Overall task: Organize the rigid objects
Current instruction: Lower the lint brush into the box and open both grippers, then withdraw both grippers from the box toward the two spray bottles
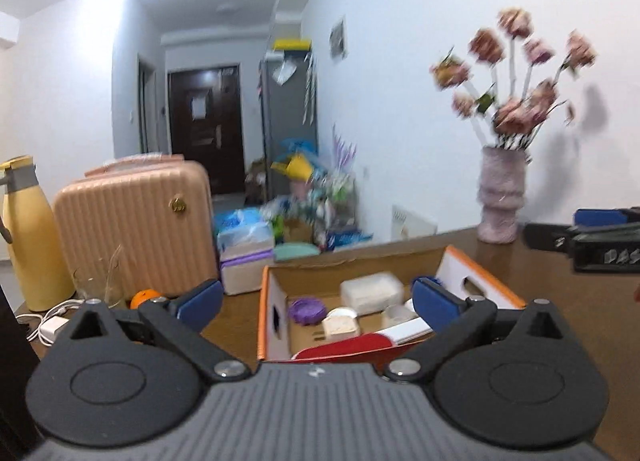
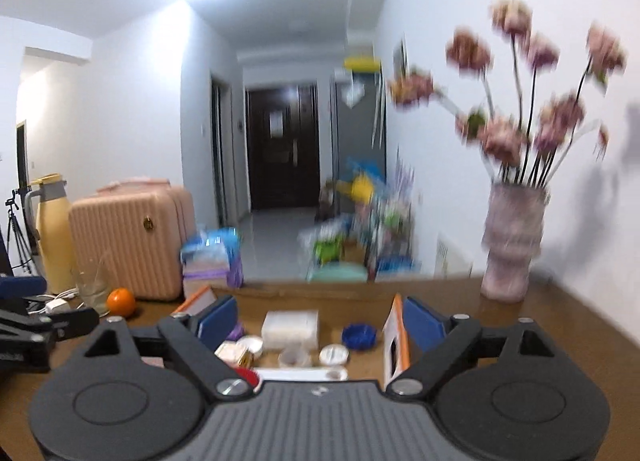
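An open cardboard box [image 1: 276,301] with orange-edged flaps stands on the brown table; it also shows in the right wrist view [image 2: 394,337]. Inside lie a clear plastic case [image 1: 372,291], a purple lid [image 1: 307,309], a white plug adapter [image 1: 340,327] and a red and white item [image 1: 360,343]. The right wrist view adds a blue lid [image 2: 359,336] and a round white tin [image 2: 334,355]. My left gripper [image 1: 318,301] is open and empty just above the box's near side. My right gripper [image 2: 320,321] is open and empty over the box.
A pink vase of flowers [image 1: 502,197] stands at the table's back right. A pink ribbed case [image 1: 136,229], a yellow flask [image 1: 30,237], an orange [image 2: 121,301], a glass [image 2: 92,289], a white charger with cable [image 1: 56,323] and tissue packs [image 1: 246,257] stand at the left.
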